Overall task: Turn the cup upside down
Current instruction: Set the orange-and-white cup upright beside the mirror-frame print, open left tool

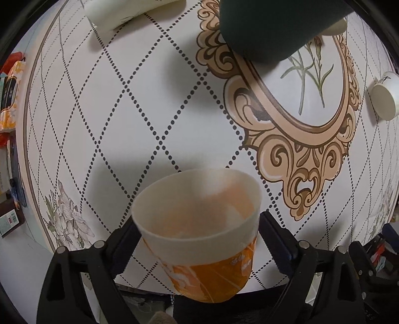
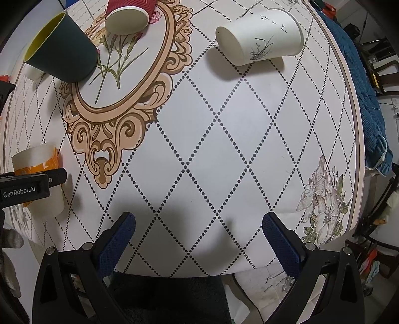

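Observation:
My left gripper (image 1: 197, 239) is shut on an orange and white paper cup (image 1: 199, 224), one finger on each side of its wall. In the left wrist view the cup's flat base end faces the camera. In the right wrist view the same cup (image 2: 37, 182) stands on the table at the far left, wide end down, with the left gripper's black finger (image 2: 32, 184) across it. My right gripper (image 2: 198, 239) is open and empty above the table's near edge.
A dark green cup (image 2: 62, 47) stands upright at the back left. A white paper cup with a plant print (image 2: 259, 40) and a red cup (image 2: 129, 17) lie on their sides. A blue cloth (image 2: 366, 99) hangs at the right edge of the table.

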The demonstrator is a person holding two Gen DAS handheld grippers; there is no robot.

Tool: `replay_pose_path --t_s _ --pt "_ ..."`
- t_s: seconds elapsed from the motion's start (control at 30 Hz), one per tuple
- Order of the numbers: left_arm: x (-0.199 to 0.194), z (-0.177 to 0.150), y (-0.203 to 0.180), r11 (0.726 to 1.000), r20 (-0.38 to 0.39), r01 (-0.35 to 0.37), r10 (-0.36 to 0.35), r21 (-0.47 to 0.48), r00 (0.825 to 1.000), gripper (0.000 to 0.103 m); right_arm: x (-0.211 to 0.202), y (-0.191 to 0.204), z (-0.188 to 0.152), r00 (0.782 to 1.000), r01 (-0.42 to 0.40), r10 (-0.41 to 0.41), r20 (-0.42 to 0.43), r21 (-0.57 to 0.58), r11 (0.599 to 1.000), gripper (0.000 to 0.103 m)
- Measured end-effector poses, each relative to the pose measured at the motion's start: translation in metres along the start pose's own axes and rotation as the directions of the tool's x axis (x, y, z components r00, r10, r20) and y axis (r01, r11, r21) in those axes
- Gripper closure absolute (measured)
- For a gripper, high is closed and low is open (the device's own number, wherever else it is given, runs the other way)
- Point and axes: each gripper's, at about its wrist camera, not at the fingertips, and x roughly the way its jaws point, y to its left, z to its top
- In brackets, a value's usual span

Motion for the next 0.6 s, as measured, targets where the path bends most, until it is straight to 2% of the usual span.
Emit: replay_pose_path --t_s 0.1,0.23,0.4,0.6 --pt "-0.017 -0.004 0.004 1.0 0.024 0.0 0.0 -0.024 1.0 0.01 -0.003 0.001 -0.002 1.0 -0.002 0.002 0.003 0.004 1.0 0.0" --pt "-0.059 -0.018 0.016 0.997 0.116 -0.002 0.011 -0.072 0.993 0.01 -0.014 0.002 -0.006 1.0 -0.02 0.02 0.015 0.006 1.0 0.0" --pt "-0.113 -0.055 0.033 0.992 0.223 -0.011 0.038 -0.124 0.974 0.01 -0.045 0.013 -0.017 0.996 -0.068 0.069 0.052 -0.024 0.997 0.0" --pt "-0.139 -0.099 0.051 0.987 0.264 -0.024 0.066 -0.159 0.962 0.01 -0.091 0.043 -0.037 0.985 -0.132 0.141 0.103 -0.09 0.987 0.0"
